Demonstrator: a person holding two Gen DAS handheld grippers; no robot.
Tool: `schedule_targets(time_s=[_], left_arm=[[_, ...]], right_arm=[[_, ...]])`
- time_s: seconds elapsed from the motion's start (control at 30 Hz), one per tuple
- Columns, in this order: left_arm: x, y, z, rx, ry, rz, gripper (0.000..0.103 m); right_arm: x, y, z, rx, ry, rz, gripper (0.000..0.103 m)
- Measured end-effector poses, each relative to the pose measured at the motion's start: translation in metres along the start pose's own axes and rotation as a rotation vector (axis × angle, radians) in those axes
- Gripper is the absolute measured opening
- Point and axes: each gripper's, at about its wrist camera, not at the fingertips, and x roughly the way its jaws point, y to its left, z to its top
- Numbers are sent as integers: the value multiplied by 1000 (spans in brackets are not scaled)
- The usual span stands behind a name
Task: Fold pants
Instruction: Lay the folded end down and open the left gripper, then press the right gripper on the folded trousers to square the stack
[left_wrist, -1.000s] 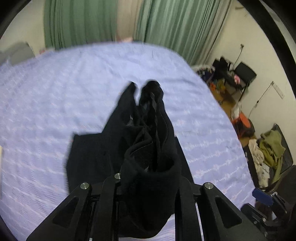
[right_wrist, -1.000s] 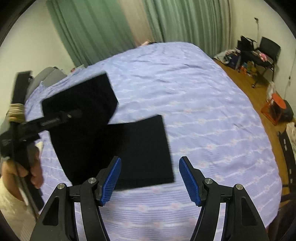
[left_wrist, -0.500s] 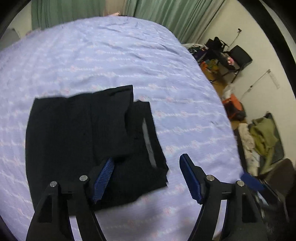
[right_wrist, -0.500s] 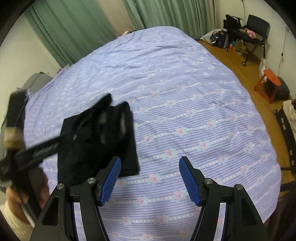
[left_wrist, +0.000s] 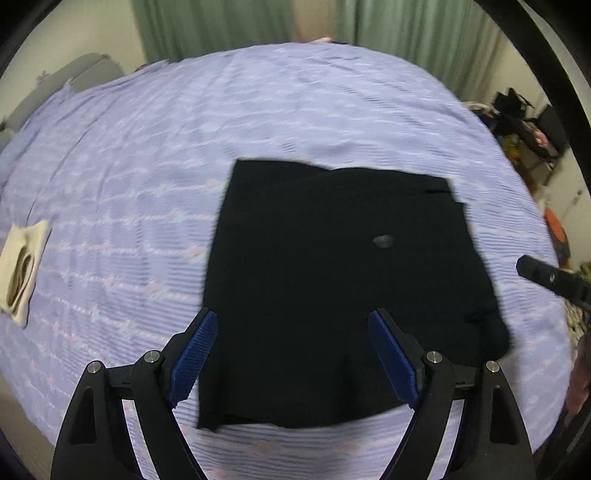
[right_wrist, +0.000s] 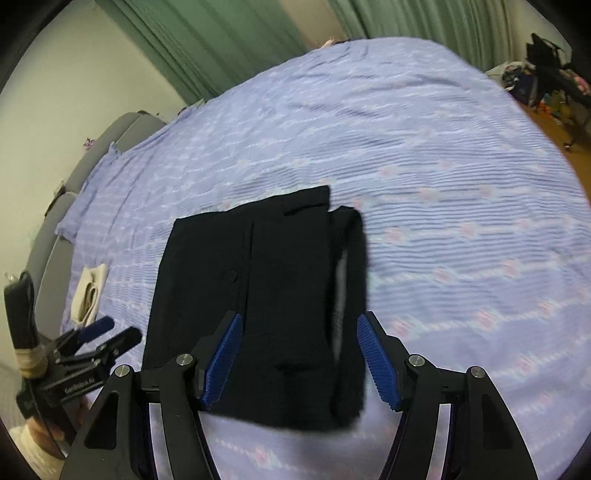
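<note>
The black pants (left_wrist: 343, 280) lie folded into a rough rectangle on the lilac bedspread (left_wrist: 147, 147). They also show in the right wrist view (right_wrist: 266, 295), with a rolled edge along their right side. My left gripper (left_wrist: 293, 354) is open and empty, hovering above the pants' near edge. My right gripper (right_wrist: 299, 358) is open and empty above the pants' near edge. In the right wrist view the left gripper (right_wrist: 110, 334) shows at the lower left, open. A tip of the right gripper (left_wrist: 546, 277) shows at the right edge of the left wrist view.
A folded cream garment (left_wrist: 22, 269) lies on the bed to the left of the pants; it also shows in the right wrist view (right_wrist: 88, 295). Green curtains (right_wrist: 221, 44) hang behind the bed. A grey headboard (right_wrist: 55, 221) is at left. Chairs and clutter (right_wrist: 554, 74) stand on the floor at right.
My left gripper let go of the pants, which now lie folded flat on the bed. Both grippers moved back over the pants' near edge.
</note>
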Motion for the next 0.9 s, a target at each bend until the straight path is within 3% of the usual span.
schedule_targets(time_s=[0.17, 0.27, 0.4, 0.5, 0.63, 0.67, 0.7, 0.9], left_arm=[[22, 36, -16, -59, 62, 35, 84], [26, 42, -28, -55, 86, 42, 84], [31, 44, -41, -44, 106, 46, 84], [32, 45, -44, -67, 114, 30, 84], [33, 42, -43, -69, 124, 25, 84], [33, 41, -43, -67, 125, 28, 84], [32, 40, -43, -67, 126, 27, 84], [26, 27, -41, -44, 114, 6, 85]], right_arm=[[46, 0, 4, 21, 59, -25, 61], [63, -1, 2, 43, 95, -24, 37], [47, 10, -2, 30, 62, -17, 21], [29, 23, -3, 2, 11, 24, 21], [51, 21, 1, 1, 89, -6, 21], [56, 17, 2, 21, 104, -20, 17], [55, 11, 3, 46, 103, -33, 5], [-7, 20, -4, -6, -56, -58, 5]])
